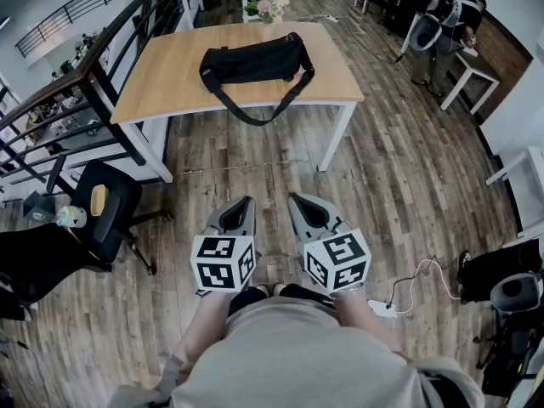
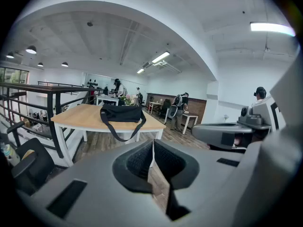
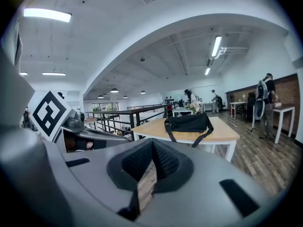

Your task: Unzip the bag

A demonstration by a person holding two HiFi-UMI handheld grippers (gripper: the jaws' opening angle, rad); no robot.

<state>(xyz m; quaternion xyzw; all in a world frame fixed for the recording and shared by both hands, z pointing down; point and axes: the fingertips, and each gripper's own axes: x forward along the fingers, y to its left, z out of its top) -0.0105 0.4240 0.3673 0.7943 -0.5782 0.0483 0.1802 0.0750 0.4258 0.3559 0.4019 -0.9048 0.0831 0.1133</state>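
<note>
Overhead, the head view shows a black bag lying on a wooden desk, its strap drooping over the front edge. The left tool and right tool are held side by side close to the person's body, above the floor and well apart from the desk.

Left gripper view: the left tool's jaws are closed together with nothing between them. The bag sits ahead on the desk.

Right gripper view: the right tool's jaws are fully together and empty. The bag is ahead.

Black bag on a light-wood, white-legged table; grey left gripper and right gripper bear black-and-white square markers.
</note>
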